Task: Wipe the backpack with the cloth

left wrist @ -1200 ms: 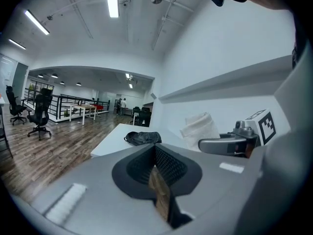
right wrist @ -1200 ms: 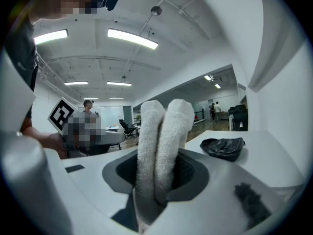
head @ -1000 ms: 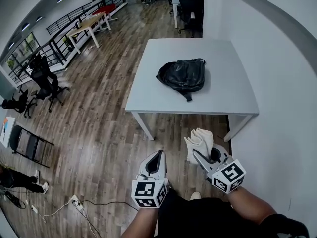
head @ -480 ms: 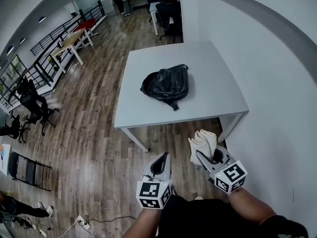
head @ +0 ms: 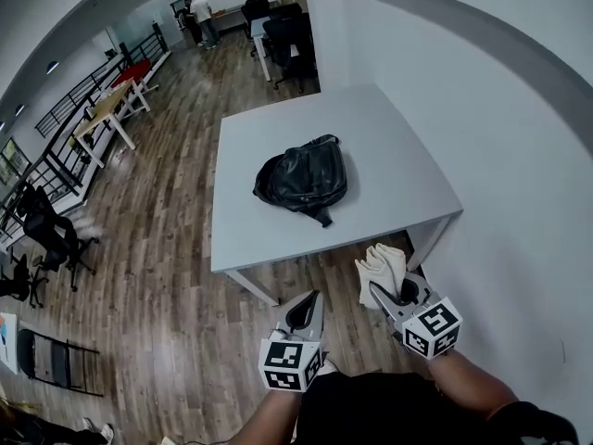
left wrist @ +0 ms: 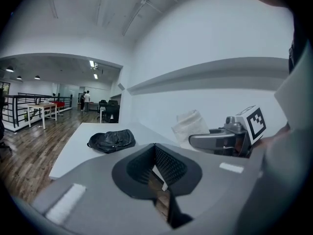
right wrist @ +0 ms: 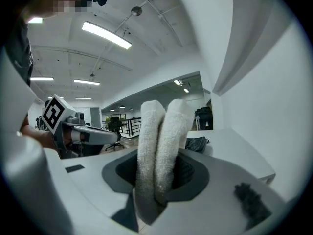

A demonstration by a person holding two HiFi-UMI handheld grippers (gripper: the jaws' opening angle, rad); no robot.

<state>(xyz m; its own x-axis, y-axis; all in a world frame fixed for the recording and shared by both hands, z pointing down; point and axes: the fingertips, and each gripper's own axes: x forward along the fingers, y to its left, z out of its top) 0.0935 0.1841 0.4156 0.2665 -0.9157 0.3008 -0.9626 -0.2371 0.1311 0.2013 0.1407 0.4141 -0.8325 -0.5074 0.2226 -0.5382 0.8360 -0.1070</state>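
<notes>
A black leather backpack (head: pixel 301 178) lies flat on the white table (head: pixel 389 165), also in sight in the left gripper view as a backpack (left wrist: pixel 111 140) far ahead. My right gripper (head: pixel 378 290) is shut on a folded white cloth (head: pixel 380 265) that sticks up from its jaws; in the right gripper view the cloth (right wrist: pixel 161 146) fills the gap between them. My left gripper (head: pixel 309 301) is shut with nothing in it; in its own view the left gripper (left wrist: pixel 159 173) shows closed jaws. Both grippers hang near my body, short of the table's near edge.
A white wall (head: pixel 482 137) runs along the table's right side. Wooden floor (head: pixel 157 248) spreads to the left, with office chairs (head: pixel 51 235), desks (head: pixel 107 109) and a railing farther off. Two persons (head: pixel 196 7) stand at the far end of the room.
The table and backpack have come closer and shifted left in the head view as I walk toward them. Both grippers keep their hold and pose.
</notes>
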